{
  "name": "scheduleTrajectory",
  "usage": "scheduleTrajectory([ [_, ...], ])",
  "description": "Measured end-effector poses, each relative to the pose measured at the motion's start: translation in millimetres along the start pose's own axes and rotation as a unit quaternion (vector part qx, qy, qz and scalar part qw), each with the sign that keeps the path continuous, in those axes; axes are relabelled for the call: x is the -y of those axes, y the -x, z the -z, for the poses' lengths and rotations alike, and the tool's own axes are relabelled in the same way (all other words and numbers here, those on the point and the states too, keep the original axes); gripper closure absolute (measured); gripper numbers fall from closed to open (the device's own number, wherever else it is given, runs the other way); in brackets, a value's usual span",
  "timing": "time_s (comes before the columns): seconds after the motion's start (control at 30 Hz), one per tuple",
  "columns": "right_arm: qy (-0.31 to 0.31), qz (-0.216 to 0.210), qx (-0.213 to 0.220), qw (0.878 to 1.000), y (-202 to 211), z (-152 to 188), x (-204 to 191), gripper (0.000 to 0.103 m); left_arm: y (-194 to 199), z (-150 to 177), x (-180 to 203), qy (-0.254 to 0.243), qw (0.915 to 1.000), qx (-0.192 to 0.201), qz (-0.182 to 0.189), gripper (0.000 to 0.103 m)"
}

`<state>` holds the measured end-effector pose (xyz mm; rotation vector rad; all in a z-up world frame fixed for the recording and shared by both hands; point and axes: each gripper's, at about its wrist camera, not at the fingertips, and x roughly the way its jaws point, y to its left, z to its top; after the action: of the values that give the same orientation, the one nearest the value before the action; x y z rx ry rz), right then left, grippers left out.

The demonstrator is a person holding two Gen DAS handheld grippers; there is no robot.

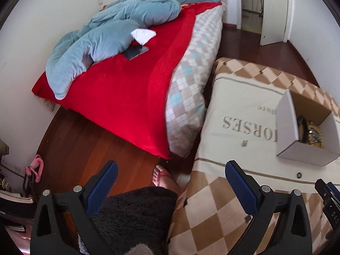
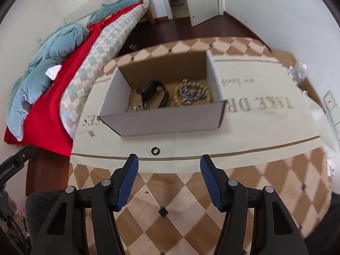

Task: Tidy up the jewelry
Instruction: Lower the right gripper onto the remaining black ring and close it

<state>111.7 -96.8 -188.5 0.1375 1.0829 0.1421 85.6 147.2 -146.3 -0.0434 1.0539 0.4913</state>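
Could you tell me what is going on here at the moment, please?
A person is tidying jewelry with two handheld grippers. The right gripper and the left gripper are both open and hold nothing. On the table's cloth stands an open box that already holds a beaded bracelet, a dark watch-like piece and some shiny pieces. One small dark ring lies on the cloth outside the box, just ahead of the right gripper.

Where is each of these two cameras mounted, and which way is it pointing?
Left wrist: on the left gripper, jaws open, aimed down past the table edge at the bed and floor; the person's sandalled foot shows.
Right wrist: on the right gripper, jaws open, facing the cardboard box of jewelry and a small black ring on the tablecloth.
Shared: box, ring, bed, tablecloth.
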Motion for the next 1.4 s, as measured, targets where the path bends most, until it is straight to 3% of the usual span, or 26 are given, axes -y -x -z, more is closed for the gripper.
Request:
scheduleTrajectory([
  [0.3,0.029,0.013,-0.001,0.999,-51.6,-0.4,-25.1,0.04,-37.7,-2.4,8.5,-0.013,0.9994,-0.029,-0.011,0.0],
  [0.4,0.045,0.03,0.001,0.999,-59.9,-0.2,-29.5,0.052,-41.3,-6.0,14.6,-0.016,0.9994,-0.031,-0.007,0.0],
  [0.5,0.078,0.055,0.012,0.995,-62.1,3.5,-37.3,0.074,-43.8,-10.4,20.7,-0.019,0.9993,-0.032,-0.002,0.0],
  [0.53,0.089,0.062,0.016,0.994,-62.3,5.3,-39.3,0.087,-44.4,-11.5,22.6,-0.02,0.9993,-0.031,0.0,0.0],
  [0.57,0.093,0.065,0.017,0.993,-61.7,5.8,-39.6,0.089,-45.0,-12.4,24.9,-0.021,0.9993,-0.031,0.002,0.0],
  [0.9,0.074,0.065,0.026,0.995,-48.1,5.9,-19.0,0.09,-52.7,-15.4,50.3,-0.039,0.9982,-0.039,0.022,0.0],
  [1.07,0.053,0.07,0.035,0.996,-33.4,3.4,0.4,0.09,-68.5,-15.4,65.7,-0.031,0.9937,-0.075,0.078,0.0],
  [1.23,0.03,0.078,0.036,0.996,-24.8,0.2,22.6,0.09,-82.1,-18.4,81.1,-0.026,0.9896,-0.089,0.11,0.001],
  [1.33,0.019,0.083,0.035,0.996,-23.3,-1.7,33.6,0.089,-82.6,-22.1,93.8,-0.039,0.9886,-0.083,0.12,0.013],
  [1.4,0.014,0.087,0.035,0.996,-23.6,-3.2,39.1,0.089,-82.8,-24.1,101.7,-0.048,0.9877,-0.081,0.124,0.03],
])
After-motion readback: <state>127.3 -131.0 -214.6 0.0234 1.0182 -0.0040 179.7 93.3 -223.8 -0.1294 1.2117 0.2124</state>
